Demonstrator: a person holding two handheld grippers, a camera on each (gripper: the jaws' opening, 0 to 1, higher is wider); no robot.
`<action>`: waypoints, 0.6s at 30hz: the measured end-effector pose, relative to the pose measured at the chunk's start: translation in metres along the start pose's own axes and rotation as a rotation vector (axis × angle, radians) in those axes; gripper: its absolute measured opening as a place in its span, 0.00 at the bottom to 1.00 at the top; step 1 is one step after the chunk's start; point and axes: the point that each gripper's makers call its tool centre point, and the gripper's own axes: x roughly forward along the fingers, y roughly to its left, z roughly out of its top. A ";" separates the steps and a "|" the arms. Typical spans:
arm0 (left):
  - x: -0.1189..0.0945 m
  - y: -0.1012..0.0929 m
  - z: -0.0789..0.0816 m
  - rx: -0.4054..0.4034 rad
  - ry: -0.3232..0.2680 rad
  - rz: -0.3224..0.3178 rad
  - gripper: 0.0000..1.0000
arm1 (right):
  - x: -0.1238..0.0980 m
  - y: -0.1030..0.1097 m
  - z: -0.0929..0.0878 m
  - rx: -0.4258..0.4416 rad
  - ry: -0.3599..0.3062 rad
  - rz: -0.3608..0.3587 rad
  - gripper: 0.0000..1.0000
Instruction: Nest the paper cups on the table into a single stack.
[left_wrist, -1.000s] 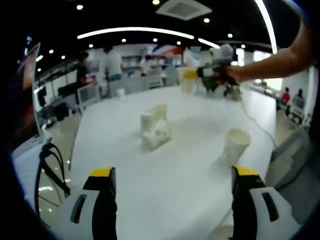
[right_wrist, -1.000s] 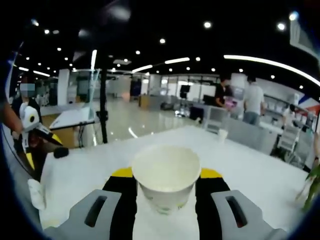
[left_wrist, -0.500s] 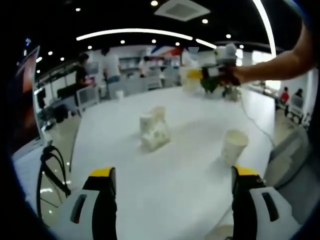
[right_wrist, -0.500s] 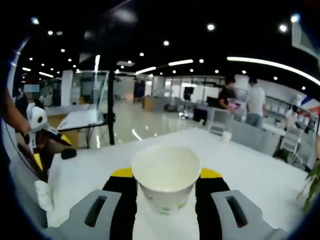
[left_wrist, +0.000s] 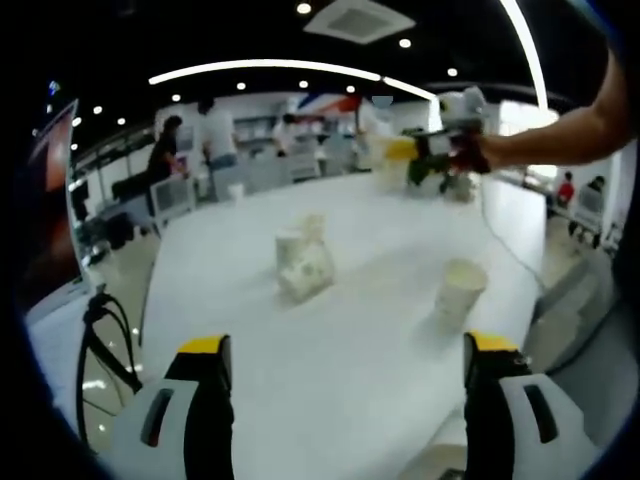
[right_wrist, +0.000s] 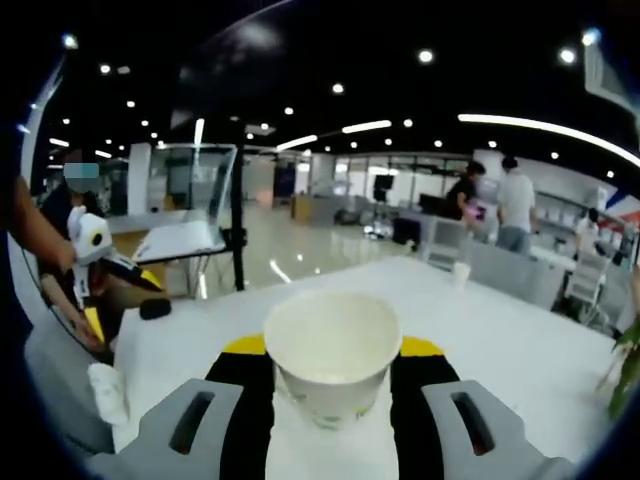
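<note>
In the left gripper view my left gripper (left_wrist: 342, 370) stands open over the white table (left_wrist: 340, 340), nothing between its jaws. An upright paper cup (left_wrist: 457, 291) stands ahead to the right. Further off, a small group of paper cups (left_wrist: 303, 259) sits mid-table, one lying on its side. High at the back right, the right gripper (left_wrist: 432, 152) holds a paper cup (left_wrist: 385, 163) in the air. In the right gripper view my right gripper (right_wrist: 332, 375) is shut on that white paper cup (right_wrist: 332, 361), mouth up. The left gripper (right_wrist: 100, 262) shows at the left edge, near a cup (right_wrist: 108, 393).
A small cup (right_wrist: 461, 272) stands at the table's far side. People stand by desks behind it (right_wrist: 517, 210). A plant (right_wrist: 625, 372) sits at the right edge of the table. A black stand (left_wrist: 100, 345) is off the table's left side.
The right gripper with its cup has drifted right in the left gripper view. The right view has panned, so the left gripper and background slide right. Cups on the table stay put.
</note>
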 end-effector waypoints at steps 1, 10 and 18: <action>-0.001 -0.001 0.001 0.001 -0.003 -0.001 0.95 | -0.001 0.002 0.000 0.000 0.001 0.003 0.42; -0.002 -0.004 0.004 -0.001 -0.019 -0.004 0.95 | -0.010 0.022 0.004 -0.014 0.001 0.028 0.42; -0.003 -0.006 0.006 0.002 -0.028 -0.015 0.95 | -0.016 0.037 0.008 -0.007 -0.009 0.039 0.42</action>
